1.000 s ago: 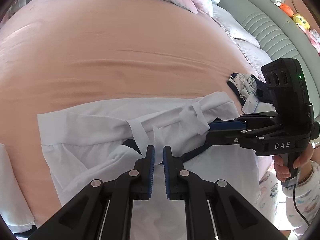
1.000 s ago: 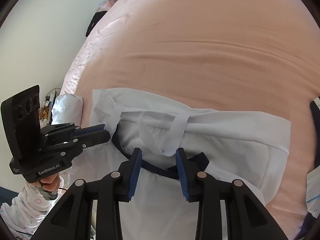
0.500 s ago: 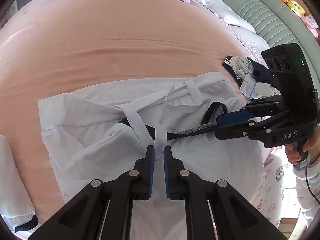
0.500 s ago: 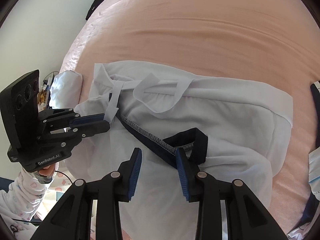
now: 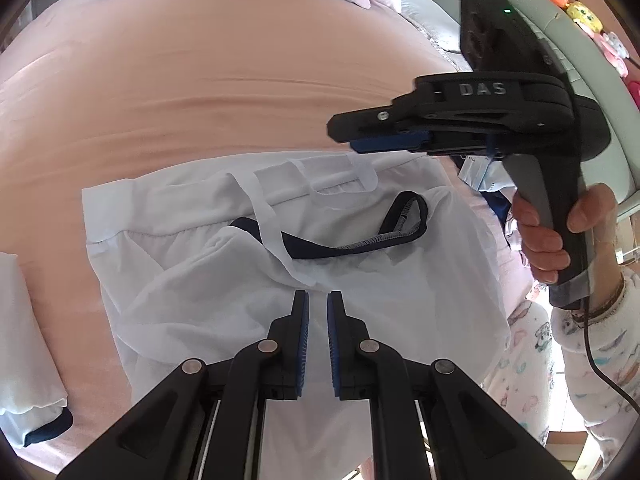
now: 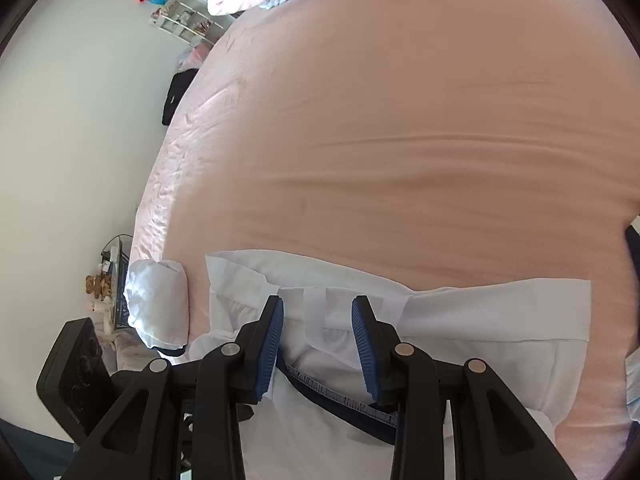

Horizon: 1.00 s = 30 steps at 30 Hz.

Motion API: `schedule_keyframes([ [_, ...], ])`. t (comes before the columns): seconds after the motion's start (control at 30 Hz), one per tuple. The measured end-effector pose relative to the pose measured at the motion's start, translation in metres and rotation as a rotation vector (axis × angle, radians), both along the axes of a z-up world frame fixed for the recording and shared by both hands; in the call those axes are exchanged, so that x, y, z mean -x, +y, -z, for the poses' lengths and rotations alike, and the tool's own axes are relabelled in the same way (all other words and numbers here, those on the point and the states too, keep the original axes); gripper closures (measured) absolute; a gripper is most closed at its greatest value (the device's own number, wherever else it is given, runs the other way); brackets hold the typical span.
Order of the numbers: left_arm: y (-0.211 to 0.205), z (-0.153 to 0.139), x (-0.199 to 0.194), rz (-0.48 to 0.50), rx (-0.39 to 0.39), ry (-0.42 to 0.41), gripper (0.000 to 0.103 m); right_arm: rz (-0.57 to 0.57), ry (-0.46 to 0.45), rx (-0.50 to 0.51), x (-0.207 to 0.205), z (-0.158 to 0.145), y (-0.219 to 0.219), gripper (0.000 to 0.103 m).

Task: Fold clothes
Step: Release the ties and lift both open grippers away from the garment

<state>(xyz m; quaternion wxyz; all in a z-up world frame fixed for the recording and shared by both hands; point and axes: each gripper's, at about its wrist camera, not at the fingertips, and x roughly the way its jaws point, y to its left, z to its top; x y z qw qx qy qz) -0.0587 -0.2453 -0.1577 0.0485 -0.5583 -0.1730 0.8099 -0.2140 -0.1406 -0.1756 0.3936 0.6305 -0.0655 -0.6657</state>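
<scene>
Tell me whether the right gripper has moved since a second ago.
Yes. In the left wrist view the right gripper has risen off the white garment, from its collar up over the peach bedspread.

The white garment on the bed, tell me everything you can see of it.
The white garment is thin, slightly sheer fabric, lying spread but rumpled on the peach bedsheet near the bed's front edge. A flat white band runs along its far side with white ribbon loops lying over it. A navy trim strip with grey stitching curls across the middle. Neither gripper holds it in these views; both hang above it.
</scene>
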Motion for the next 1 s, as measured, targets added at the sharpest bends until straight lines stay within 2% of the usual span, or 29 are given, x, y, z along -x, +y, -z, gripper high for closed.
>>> schedule_keyframes([
  [0.23, -0.011, -0.021, -0.019, -0.012, 0.007, 0.052, 0.095, 0.001, -0.142, 0.031, -0.003, 0.025, -0.011, 0.068],
  [0.53, -0.029, -0.020, -0.031, -0.049, 0.018, 0.032, 0.095, -0.126, -0.199, -0.121, -0.023, 0.041, -0.007, 0.068],
  [0.67, -0.033, -0.021, -0.035, -0.036, 0.047, 0.023, 0.095, -0.216, -0.182, -0.190, -0.038, 0.041, -0.002, 0.068],
  [0.73, -0.036, -0.021, -0.035, -0.032, 0.061, 0.019, 0.095, -0.232, -0.169, -0.188, -0.043, 0.035, 0.002, 0.062],
  [0.83, -0.041, -0.022, -0.031, -0.017, 0.066, 0.020, 0.095, -0.229, -0.120, -0.138, -0.045, 0.017, 0.012, 0.048],
  [0.9, -0.043, -0.023, -0.029, 0.008, 0.065, 0.023, 0.095, -0.235, -0.073, -0.086, -0.046, 0.002, 0.019, 0.048],
  [0.97, -0.042, -0.021, -0.026, 0.042, 0.086, 0.010, 0.088, -0.237, -0.025, -0.061, -0.045, -0.012, 0.027, 0.048],
  [1.0, -0.042, -0.020, -0.025, 0.053, 0.102, 0.001, 0.079, -0.236, -0.007, -0.056, -0.045, -0.017, 0.032, 0.048],
])
